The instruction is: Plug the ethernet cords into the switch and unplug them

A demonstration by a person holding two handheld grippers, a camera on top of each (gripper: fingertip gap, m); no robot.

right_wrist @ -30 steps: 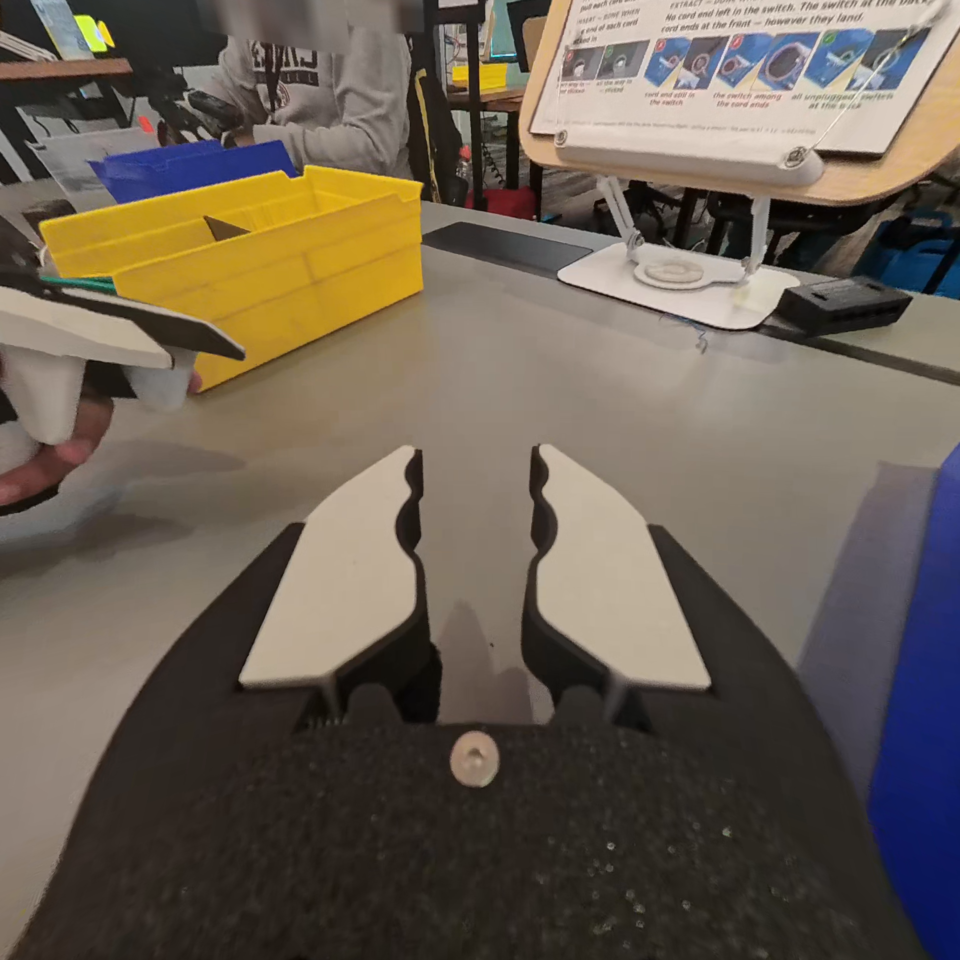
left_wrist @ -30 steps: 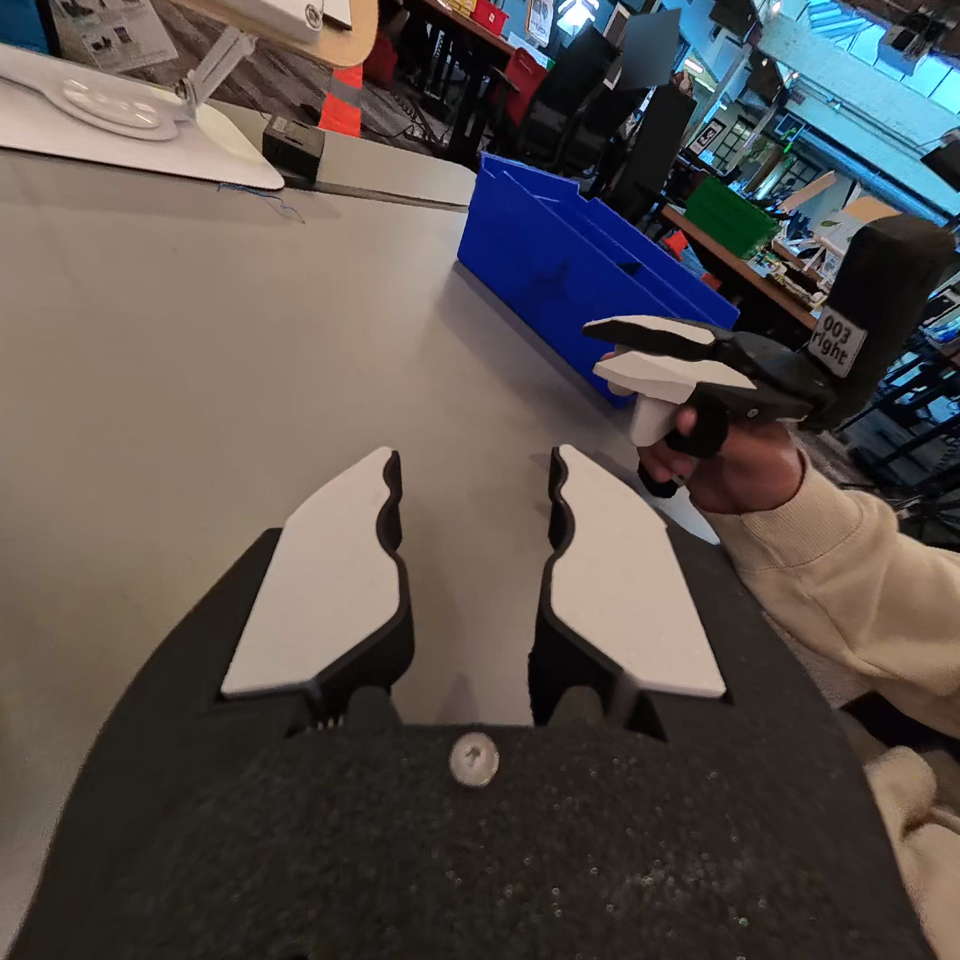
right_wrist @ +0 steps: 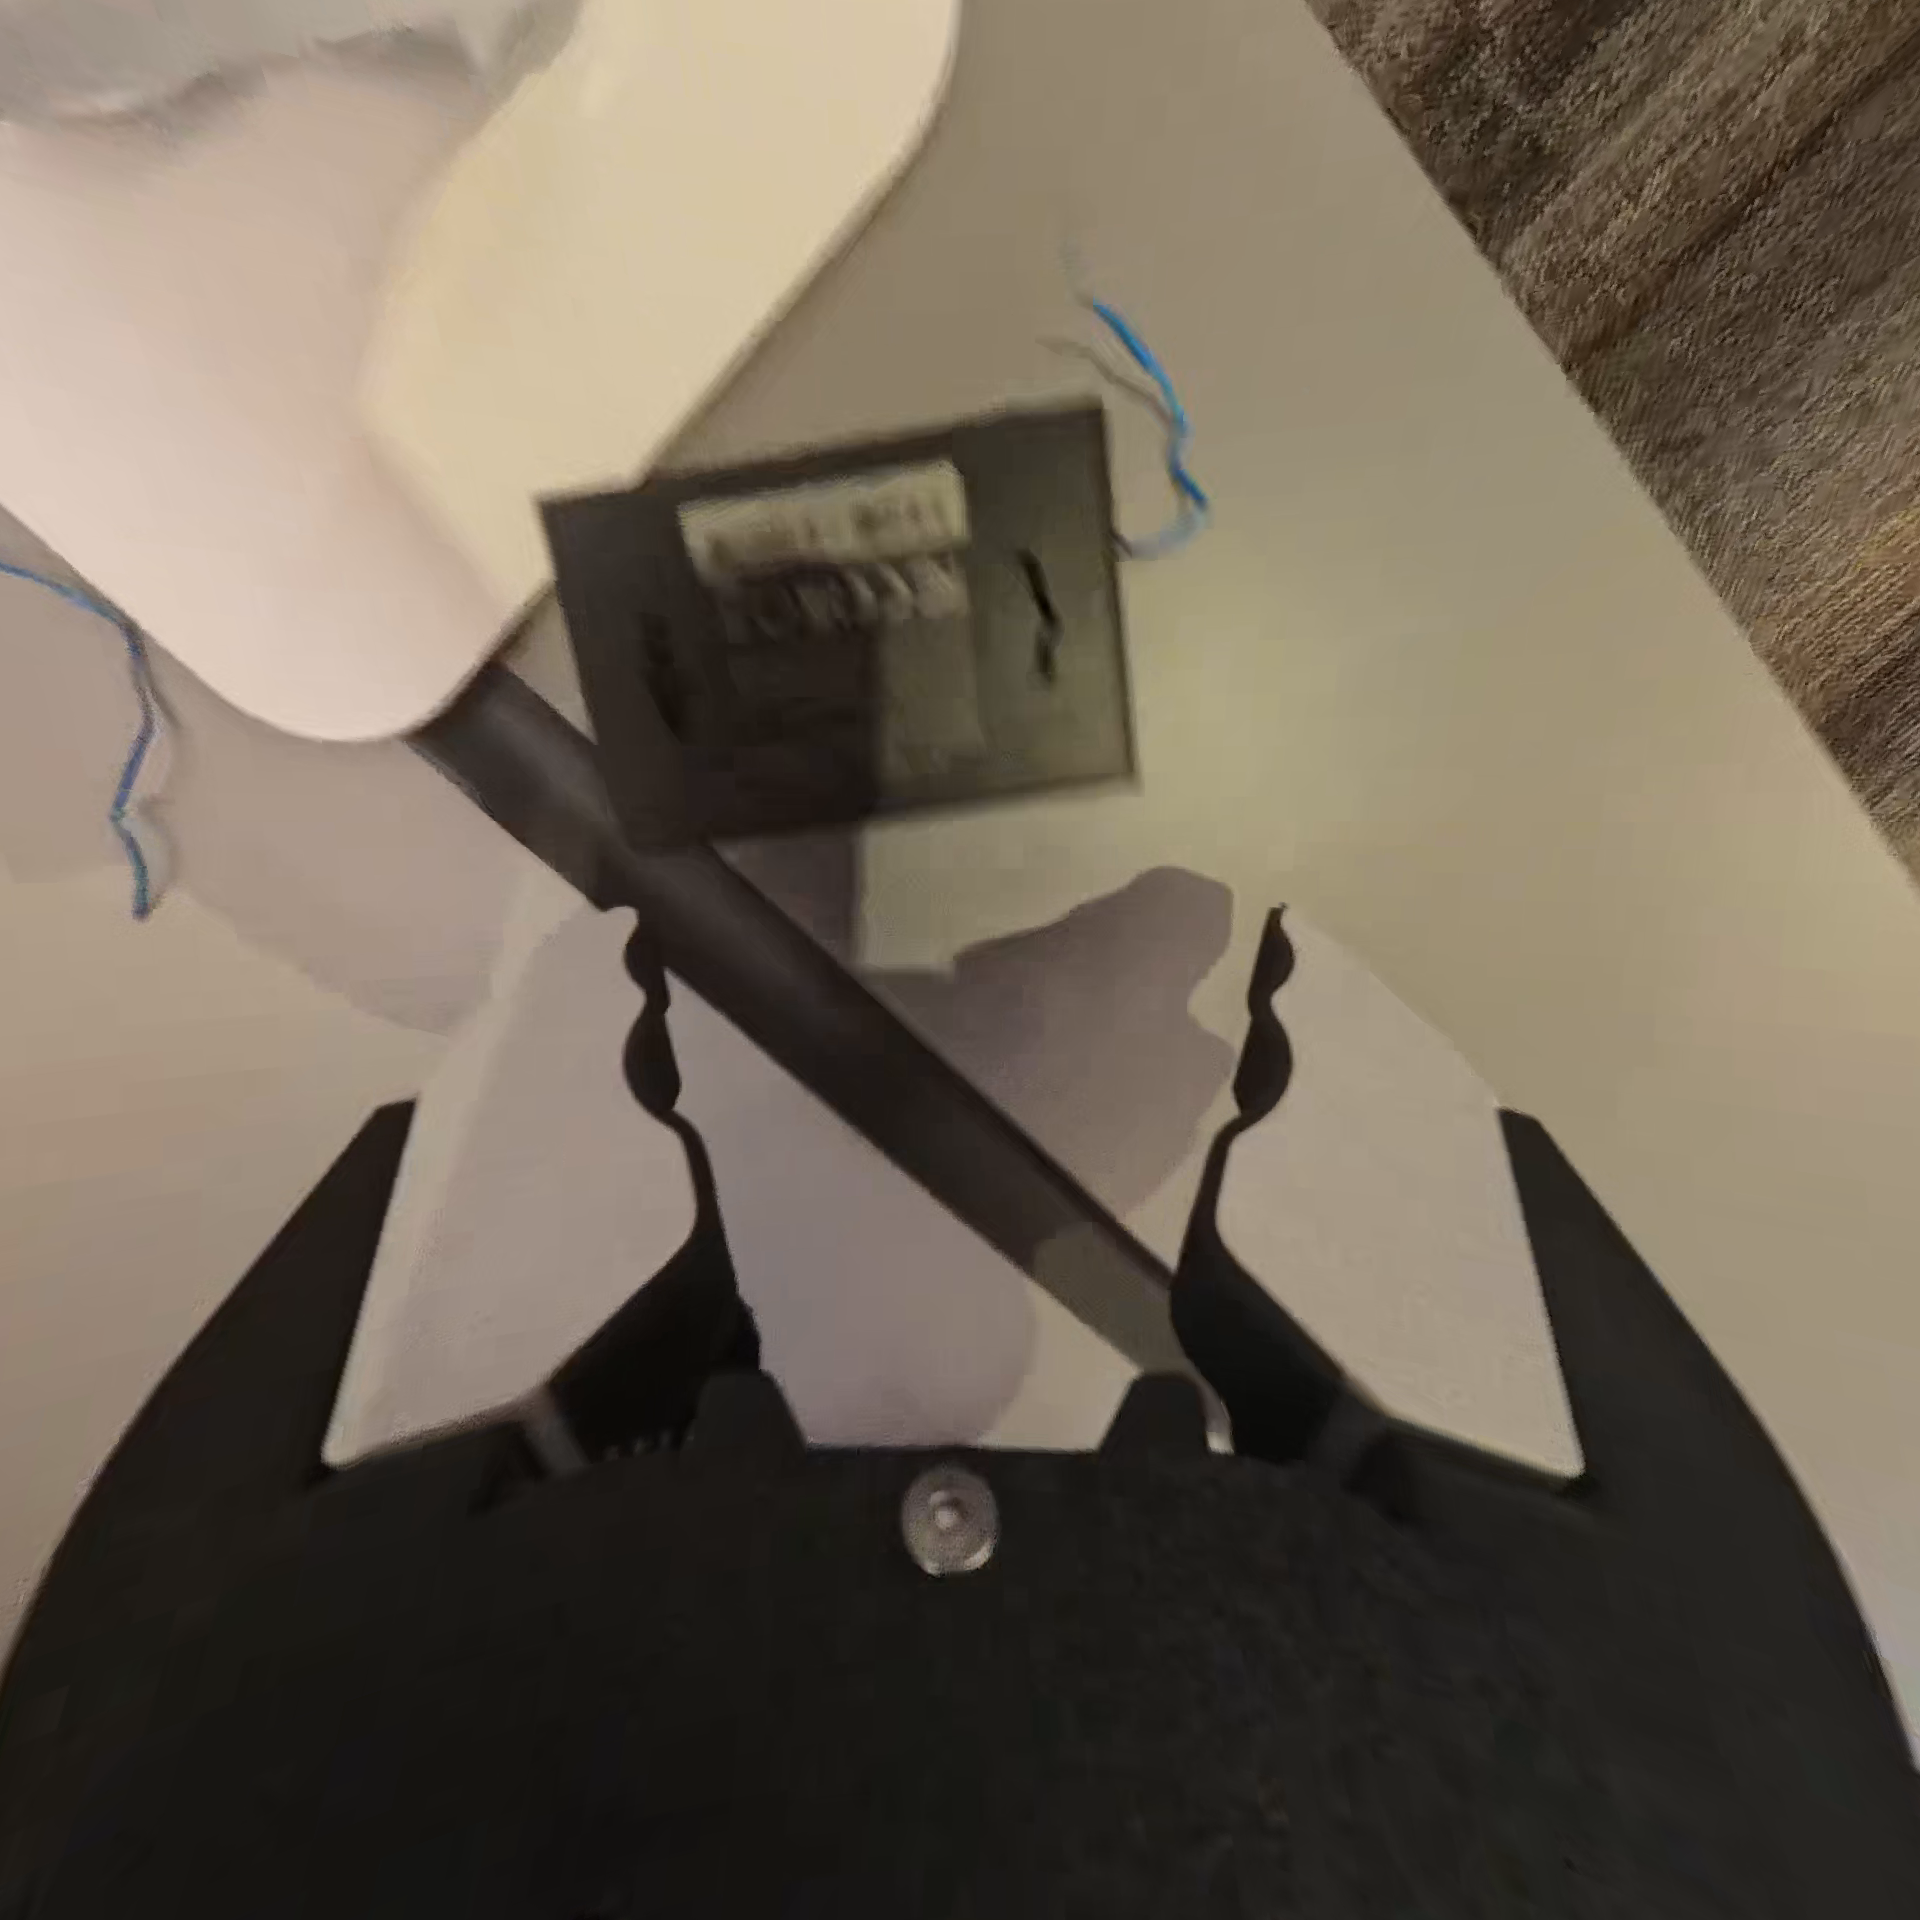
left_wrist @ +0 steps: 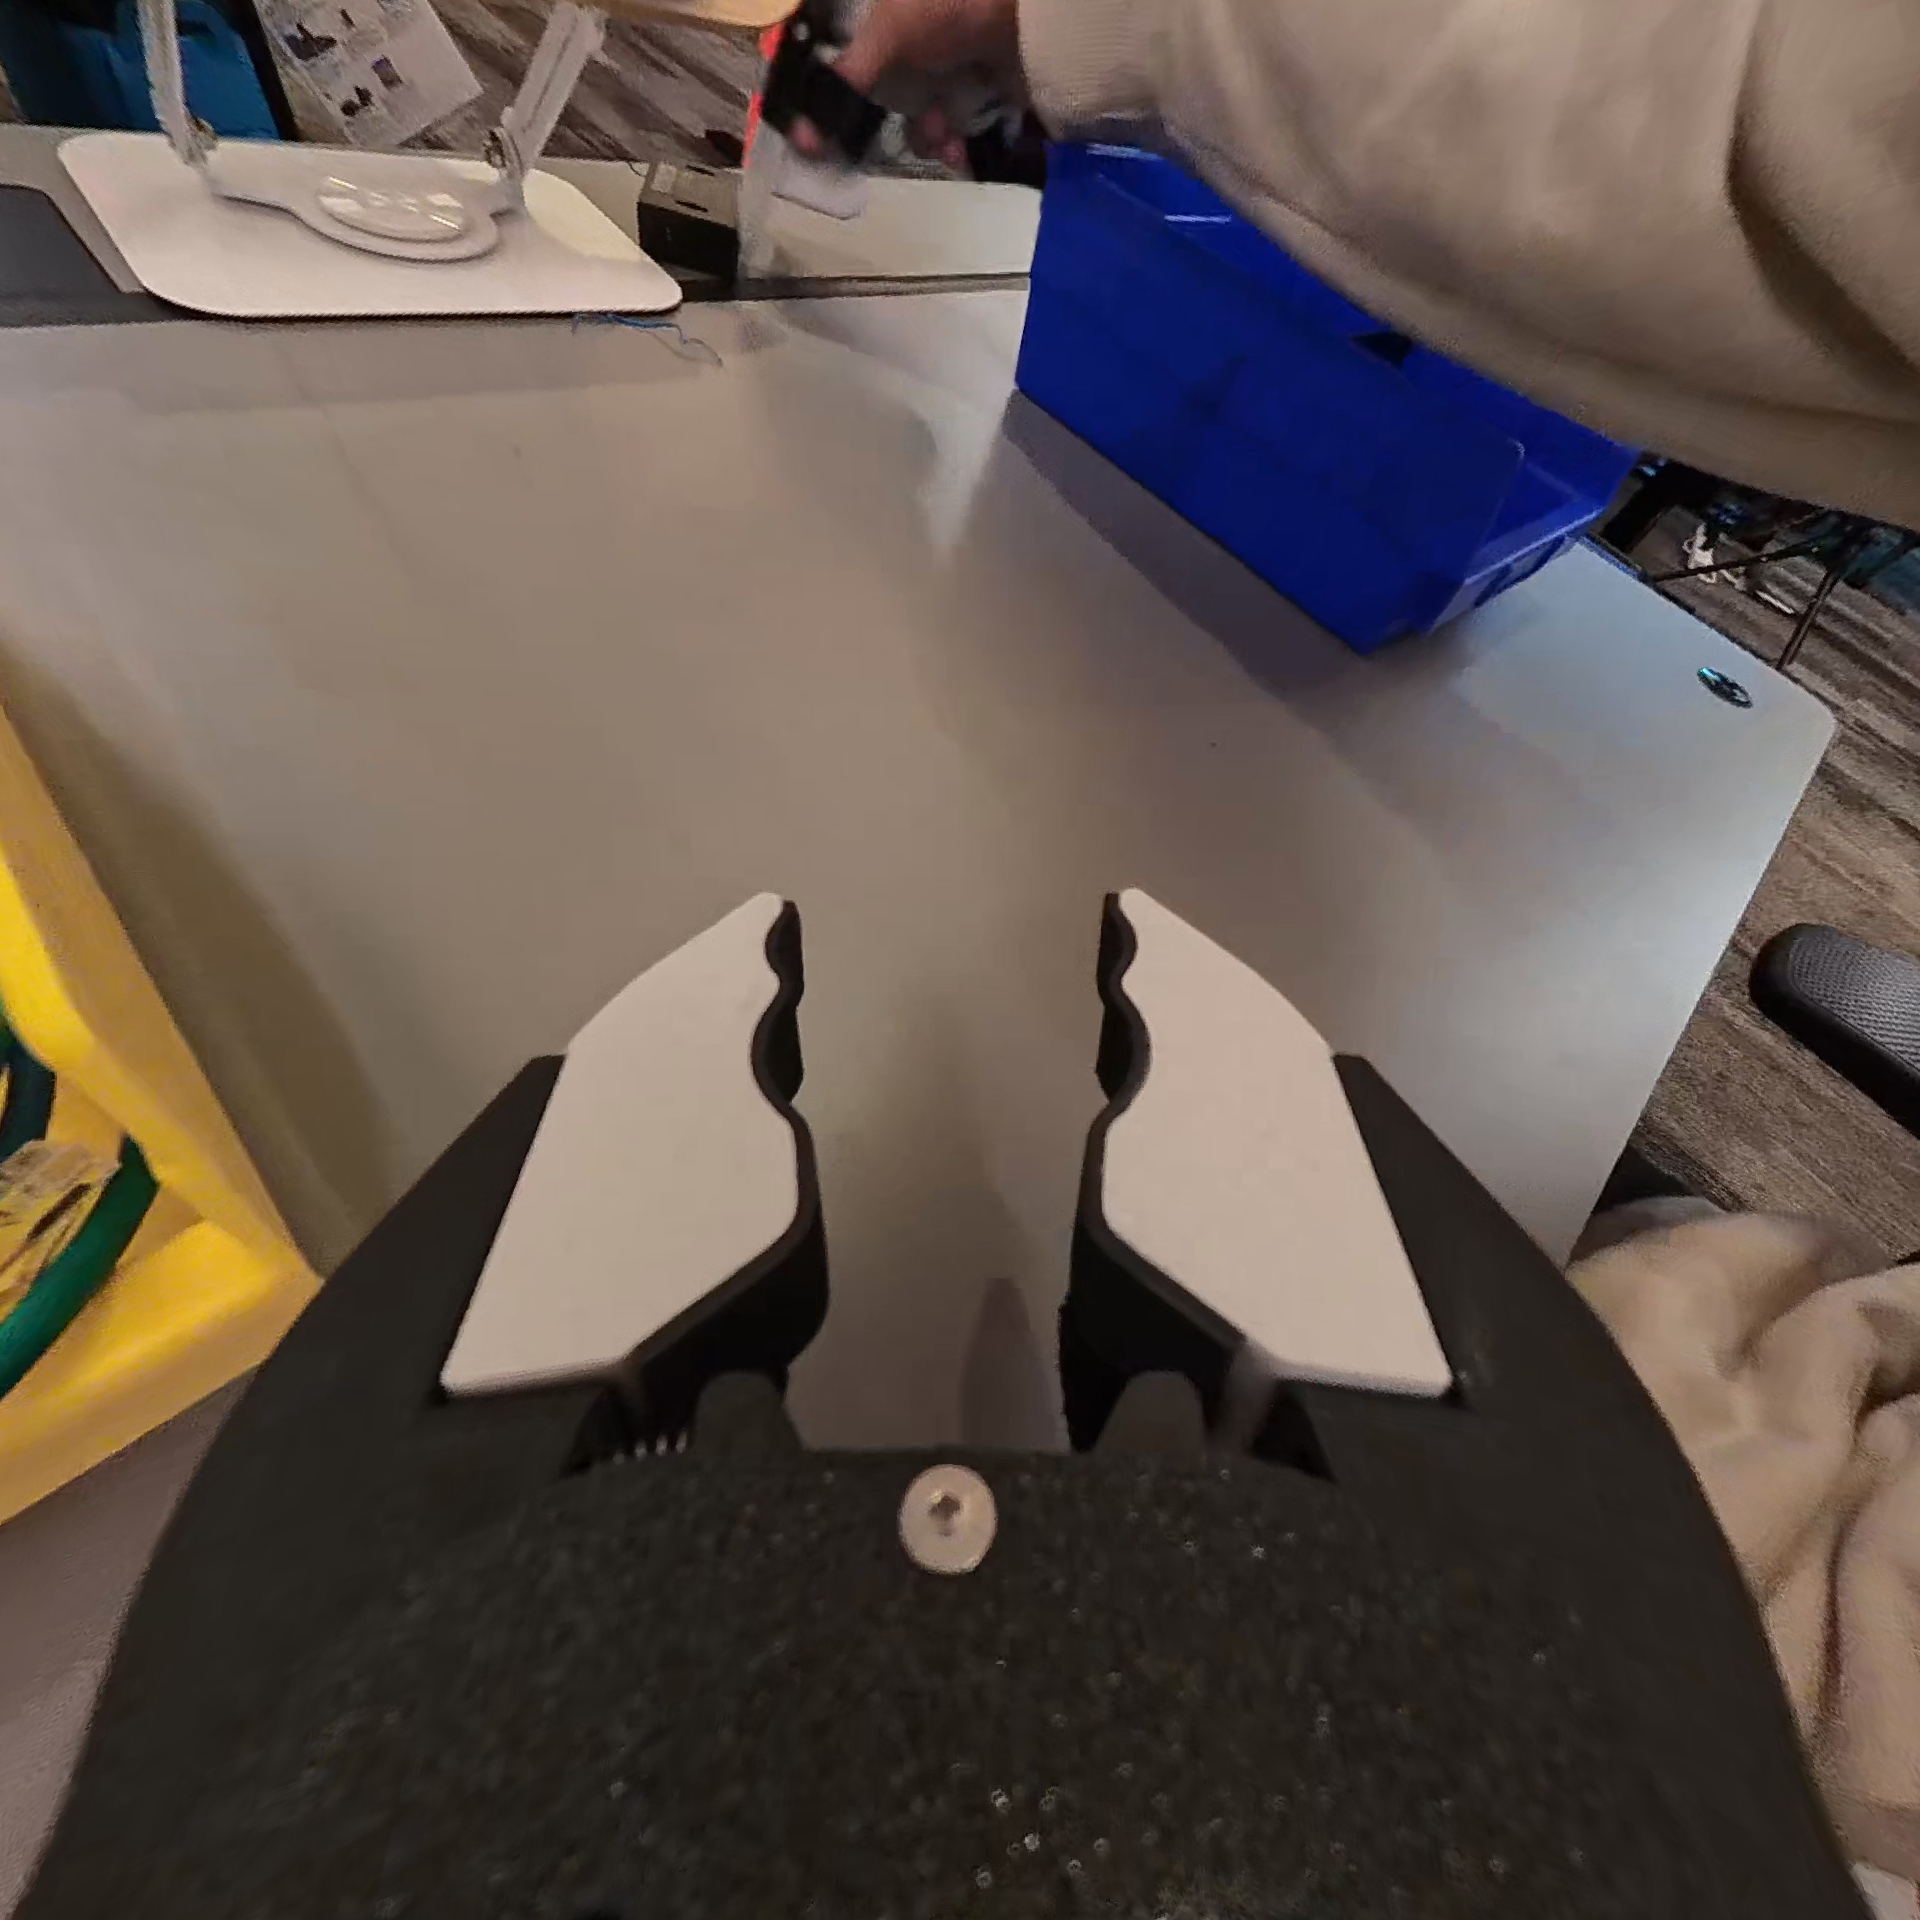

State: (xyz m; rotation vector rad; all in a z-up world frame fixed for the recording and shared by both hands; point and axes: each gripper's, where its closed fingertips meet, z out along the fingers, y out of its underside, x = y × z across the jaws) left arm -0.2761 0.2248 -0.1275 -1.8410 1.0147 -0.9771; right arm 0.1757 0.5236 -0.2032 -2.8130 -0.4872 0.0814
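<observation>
The black switch (right_wrist: 842, 623) lies on the grey table beside a white stand base (right_wrist: 447, 364), blurred by motion. My right gripper (right_wrist: 953, 930) points down at it, wide open and empty, with the fingertips just short of the switch. In the left wrist view the switch (left_wrist: 691, 223) sits at the far edge, with the right gripper (left_wrist: 805, 145) and a cream sleeve (left_wrist: 1455, 208) above it. My left gripper (left_wrist: 951, 925) is open and empty, low over the grey table (left_wrist: 520, 623). A green cord (left_wrist: 62, 1288) lies in a yellow bin (left_wrist: 114, 1039) at the left.
A blue bin (left_wrist: 1299, 457) stands at the back right. A dark seam (right_wrist: 831, 1018) between table tops runs diagonally under my right gripper. Loose blue thread (right_wrist: 1164, 416) lies by the switch. The table's right edge (left_wrist: 1714, 987) drops to the floor beside a chair arm (left_wrist: 1839, 997).
My right gripper has moved from beside the left gripper to the back of the table, tilted down over the switch and opened wider. The left gripper's view has swung left and down, still open.
</observation>
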